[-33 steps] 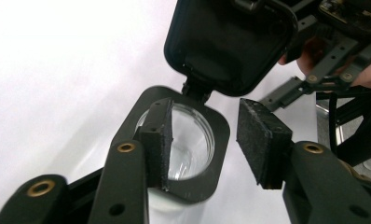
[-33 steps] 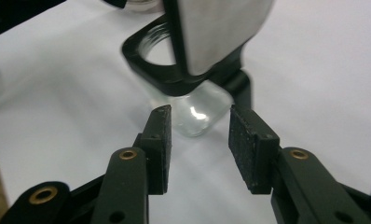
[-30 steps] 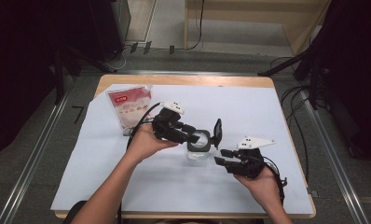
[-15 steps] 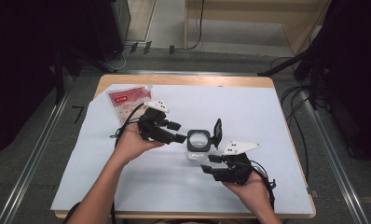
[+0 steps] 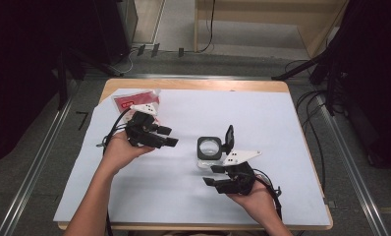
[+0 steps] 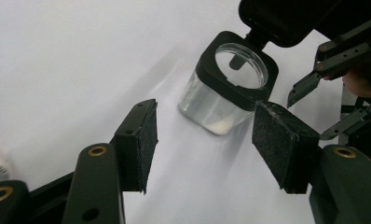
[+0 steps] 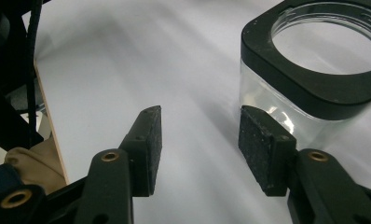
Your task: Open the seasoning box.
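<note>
A clear square jar point(image 5: 209, 147) with a black collar stands on the white sheet, its black lid point(image 5: 229, 135) flipped up at the back. My left gripper point(image 5: 168, 138) hangs to the jar's left, apart from it. In the left gripper view the jar point(image 6: 221, 102) lies ahead of the left gripper point(image 6: 204, 135), whose jaws have just been opening with nothing between them. My right gripper point(image 5: 214, 176) sits just in front of the jar. Its jaws point(image 7: 200, 135) have also just been opening and hold nothing. The jar point(image 7: 314, 79) stands just outside its right pad point(image 7: 263, 144).
A red and white bag point(image 5: 134, 101) lies at the table's far left, behind my left hand. The white sheet point(image 5: 262, 113) covers most of the wooden table point(image 5: 193, 84). The table's near edge shows at the left of the right gripper view. Cables trail from both grippers.
My left gripper has drawn back to the left, away from the jar, and its jaws stand wider. The right gripper has shifted a little left in front of the jar, jaws wider too.
</note>
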The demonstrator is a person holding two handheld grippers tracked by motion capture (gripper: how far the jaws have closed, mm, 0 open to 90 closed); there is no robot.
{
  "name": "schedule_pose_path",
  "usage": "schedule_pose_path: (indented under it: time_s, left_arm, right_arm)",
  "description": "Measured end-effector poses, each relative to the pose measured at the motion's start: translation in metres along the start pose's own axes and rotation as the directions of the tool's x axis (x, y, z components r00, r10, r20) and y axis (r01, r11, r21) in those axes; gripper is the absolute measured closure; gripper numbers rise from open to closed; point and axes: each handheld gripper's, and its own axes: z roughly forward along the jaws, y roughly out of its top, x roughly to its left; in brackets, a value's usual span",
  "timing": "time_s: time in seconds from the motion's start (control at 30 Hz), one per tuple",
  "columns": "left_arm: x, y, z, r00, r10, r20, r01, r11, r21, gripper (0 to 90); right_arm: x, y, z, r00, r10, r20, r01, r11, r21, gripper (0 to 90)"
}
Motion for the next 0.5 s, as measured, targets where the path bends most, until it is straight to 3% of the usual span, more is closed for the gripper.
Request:
schedule_pose_path:
  time_s: [0.5]
  left_arm:
    - [0.02, -0.022, -0.035, 0.9946, -0.059, -0.085, 0.056, 0.9975, -0.044, 42.9]
  right_arm:
    - [-0.003, 0.002, 0.004, 0.9998, -0.003, -0.018, 0.003, 1.0, 0.0, 51.4]
